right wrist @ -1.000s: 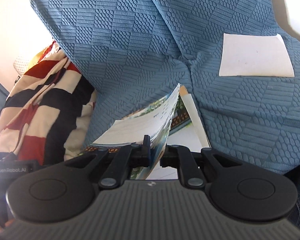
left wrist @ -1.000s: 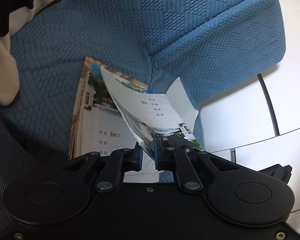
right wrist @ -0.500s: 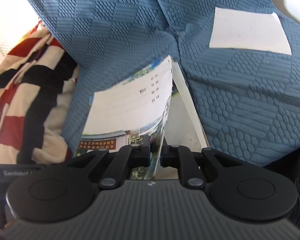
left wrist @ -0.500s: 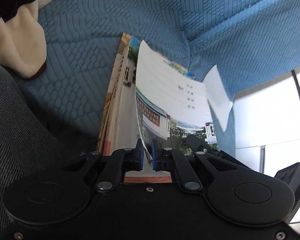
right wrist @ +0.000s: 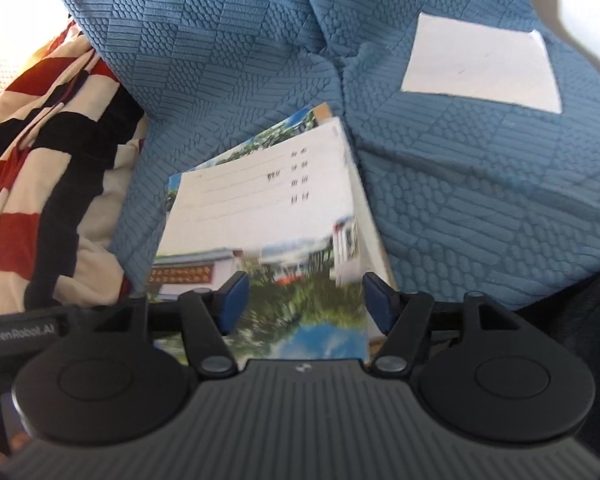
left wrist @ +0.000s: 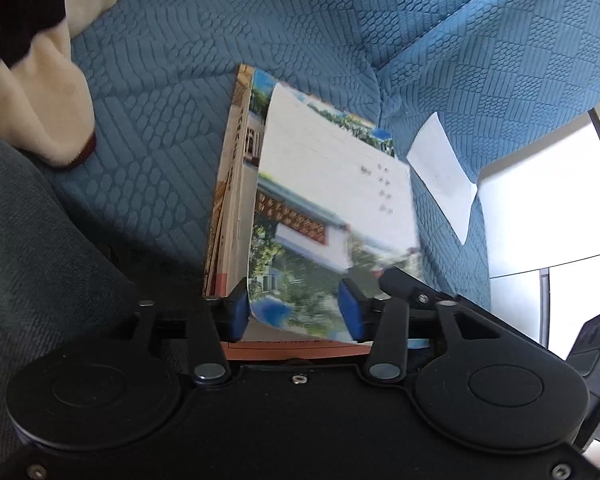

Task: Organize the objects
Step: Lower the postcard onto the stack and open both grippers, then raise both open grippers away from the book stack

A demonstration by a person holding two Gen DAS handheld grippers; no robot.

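On blue quilted sofa (left wrist: 188, 92): notebooks (left wrist: 332, 208).

A sofa (left wrist: 188, 92) in blue quilted fabric (patterned in textured squares) fills both views, its cushions meeting at a seam; pale floor tiles (left wrist: 540, 208) gleam brightly beside it.

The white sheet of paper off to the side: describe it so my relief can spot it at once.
Start from the blue quilted sofa and find the crease where its two cushions meet. The stack of notebooks lies at the foot of that crease; the sheet of paper lies alone on the cushion to the right. It is the only blank, flat, unprinted white thing, apart from the photo-covered notebooks.
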